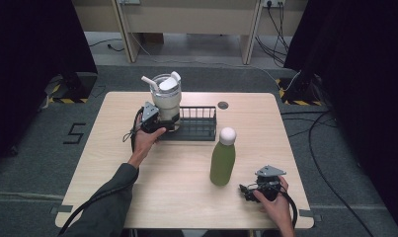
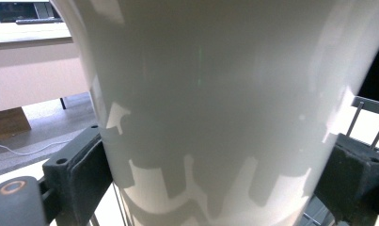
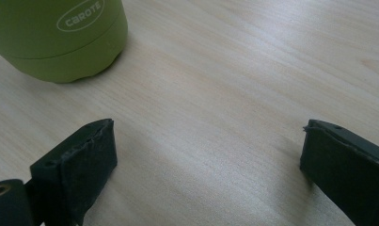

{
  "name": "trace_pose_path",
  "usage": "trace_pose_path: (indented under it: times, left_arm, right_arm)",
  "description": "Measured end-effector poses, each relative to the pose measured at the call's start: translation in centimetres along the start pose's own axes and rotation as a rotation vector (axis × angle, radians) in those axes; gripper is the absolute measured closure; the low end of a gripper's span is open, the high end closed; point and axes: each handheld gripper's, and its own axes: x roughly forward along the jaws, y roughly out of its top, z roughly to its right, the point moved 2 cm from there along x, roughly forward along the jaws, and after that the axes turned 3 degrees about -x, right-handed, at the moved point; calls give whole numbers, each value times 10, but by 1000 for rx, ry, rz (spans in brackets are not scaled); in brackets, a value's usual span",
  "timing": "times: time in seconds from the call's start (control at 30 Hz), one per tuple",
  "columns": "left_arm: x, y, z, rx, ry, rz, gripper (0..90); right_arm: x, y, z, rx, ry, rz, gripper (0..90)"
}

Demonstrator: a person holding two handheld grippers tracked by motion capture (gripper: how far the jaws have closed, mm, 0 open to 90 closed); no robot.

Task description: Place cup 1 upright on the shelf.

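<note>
The left claw [image 1: 163, 122] is clamped on the white tumbler [image 1: 166, 101], its 2 jaws pressed to the tumbler's sides at the left end of the black wire rack [image 1: 196, 123]. The right claw [image 1: 246, 191] rests wide apart and empty on the tabletop [image 1: 177, 168], just right of the green bottle [image 1: 222, 158], which stands in front of the rack.

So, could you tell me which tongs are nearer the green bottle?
Right. The right tongs lie open beside the green bottle; the left tongs grip the white tumbler.

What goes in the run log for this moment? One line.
left hand-held gripper: shut on tumbler | right hand-held gripper: open | bottle: upright
</note>
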Motion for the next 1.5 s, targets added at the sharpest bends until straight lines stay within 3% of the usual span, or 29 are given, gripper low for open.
trace_pose_path:
  times: [0.2,0.23,0.3,0.37,0.4,0.47,0.5,0.6,0.63,0.67,0.73,0.77,1.1,1.23,1.27,1.5]
  left_arm:
    - [-1,-2,0,7,-5,11,94]
    - [-1,-1,-4,58,-2,10,95]
    - [-2,-1,-5,84,-4,10,96]
    - [-3,-3,-6,79,-11,15,98]
    - [-4,-5,-2,12,-21,18,98]
    - [-4,-6,-2,9,-21,24,99]
    - [-5,-5,-5,61,-16,27,100]
    - [-5,-4,-7,80,-15,28,101]
    - [-6,-4,-6,73,-14,26,100]
    - [-6,-6,-2,1,-18,25,100]
    - [-7,-6,-1,1,-14,23,100]
    - [-8,-5,-5,57,-11,23,100]
    - [-26,-4,-6,46,-22,14,140]
    - [-34,-5,-3,32,-36,6,141]
    - [-36,-6,3,-40,-41,4,141]
    - [-44,-1,7,-60,-55,-8,144]
  right_arm:
    - [0,0,0,-5,0,1,47]
    - [0,0,0,-3,0,1,46]
    - [0,0,0,-5,-1,1,46]
    - [0,0,0,-5,-1,1,46]
    - [0,0,0,-5,0,1,47]
    - [0,0,0,-5,0,1,46]
    - [0,0,0,-2,0,0,46]
    - [0,0,0,-1,0,0,46]
    - [0,0,0,0,0,0,46]
    - [0,0,0,-1,0,0,46]
    - [0,0,0,-5,0,1,46]
    - [0,0,0,-2,0,0,46]
    - [0,0,0,-5,1,0,45]
    - [0,0,0,-5,1,0,45]
    - [0,0,0,-6,1,0,45]
    - [0,0,0,-5,1,0,45]
